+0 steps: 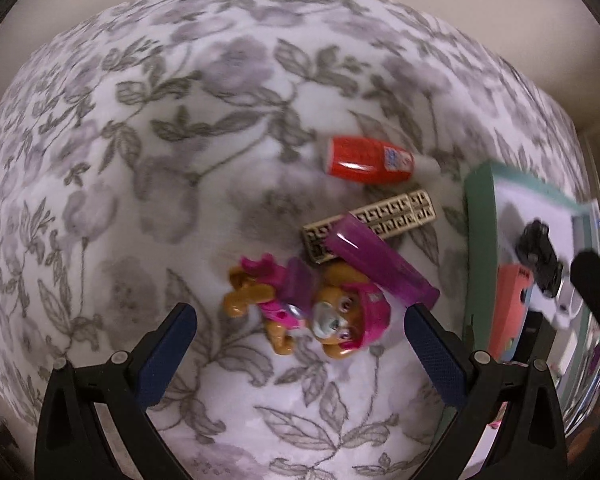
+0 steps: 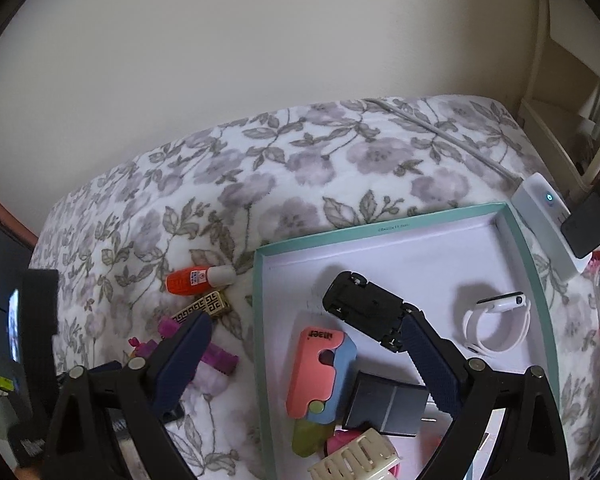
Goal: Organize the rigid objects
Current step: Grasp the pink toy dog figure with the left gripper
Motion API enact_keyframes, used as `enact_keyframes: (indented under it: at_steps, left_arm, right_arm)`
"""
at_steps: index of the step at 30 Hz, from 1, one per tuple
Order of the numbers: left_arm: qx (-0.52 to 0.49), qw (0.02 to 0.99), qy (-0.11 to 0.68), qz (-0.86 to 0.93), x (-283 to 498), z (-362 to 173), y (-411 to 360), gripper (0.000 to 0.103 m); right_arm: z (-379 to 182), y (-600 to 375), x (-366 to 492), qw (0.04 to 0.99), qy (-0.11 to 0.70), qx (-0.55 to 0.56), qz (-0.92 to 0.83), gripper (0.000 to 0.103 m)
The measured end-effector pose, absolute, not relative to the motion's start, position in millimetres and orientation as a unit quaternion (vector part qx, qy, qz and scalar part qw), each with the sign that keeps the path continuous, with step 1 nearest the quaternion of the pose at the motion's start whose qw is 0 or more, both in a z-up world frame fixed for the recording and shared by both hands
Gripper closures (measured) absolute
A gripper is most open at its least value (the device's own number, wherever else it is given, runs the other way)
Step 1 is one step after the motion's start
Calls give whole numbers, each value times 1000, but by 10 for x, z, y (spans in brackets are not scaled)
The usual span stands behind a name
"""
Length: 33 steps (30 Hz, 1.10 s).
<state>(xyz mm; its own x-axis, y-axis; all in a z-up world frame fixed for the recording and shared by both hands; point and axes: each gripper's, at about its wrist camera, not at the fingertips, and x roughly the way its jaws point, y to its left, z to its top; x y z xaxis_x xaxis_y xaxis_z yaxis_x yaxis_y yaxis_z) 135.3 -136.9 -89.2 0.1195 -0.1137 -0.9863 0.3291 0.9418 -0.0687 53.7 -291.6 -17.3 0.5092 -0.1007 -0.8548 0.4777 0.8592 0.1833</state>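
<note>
On the flowered blanket lie a pink-and-brown puppy toy (image 1: 312, 308), a purple plastic tube (image 1: 380, 264), a gold patterned block (image 1: 372, 220) and an orange bottle (image 1: 368, 160). My left gripper (image 1: 300, 320) hovers open just above the puppy toy, one finger on each side of it. The right gripper (image 2: 306, 330) stands open over the left edge of the teal-rimmed box (image 2: 380, 229), holding nothing. Inside the box are a black folded gadget (image 2: 364, 308), a coral-and-blue item (image 2: 320, 372), a dark grey block (image 2: 388, 404), a white smartwatch (image 2: 496, 324) and a cream hair clip (image 2: 356, 456).
The same orange bottle (image 2: 198, 279), gold block (image 2: 208, 306) and purple tube (image 2: 216, 354) lie left of the box. A white device with a blue light (image 2: 544, 216) and a black block (image 2: 590, 224) sit past the box's far right corner. A dark screen (image 2: 16, 328) stands at the left.
</note>
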Motion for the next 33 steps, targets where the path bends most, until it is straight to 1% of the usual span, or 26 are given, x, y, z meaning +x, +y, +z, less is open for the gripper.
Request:
enact_keyframes:
  at_steps: [4, 7, 8, 9, 11, 18, 24, 30, 33]
  left_arm:
    - [113, 749, 637, -147, 1294, -907, -1478, 0]
    - [113, 751, 635, -144, 1286, -916, -1515, 1]
    - [112, 751, 634, -144, 1296, -916, -1530, 6]
    - [111, 752, 634, -143, 1299, -914, -1523, 14]
    - [101, 749, 638, -148, 1319, -912, -1495, 19]
    - [98, 752, 635, -146, 1346, -854, -1401, 19]
    - [97, 765, 628, -100, 1487, -824, -1162, 19]
    - [45, 767, 636, -68, 1685, -828, -774, 19]
    - [31, 767, 638, -53, 1764, -825, -622, 19]
  right_arm:
    - [-184, -2905, 550, 844, 468, 201, -171, 5]
    - [-169, -2884, 557, 845, 467, 197, -168, 5]
    - [-167, -2877, 560, 846, 468, 196, -167, 5]
    - [-164, -2865, 563, 846, 468, 194, -166, 5]
    - [-164, -2856, 568, 846, 469, 192, -166, 6]
    - [-168, -2848, 573, 846, 469, 190, -166, 5]
    - [-204, -2789, 615, 849, 470, 188, -152, 6]
    - [-254, -2482, 772, 861, 473, 156, -108, 6]
    - [-297, -2324, 846, 864, 477, 138, -89, 9]
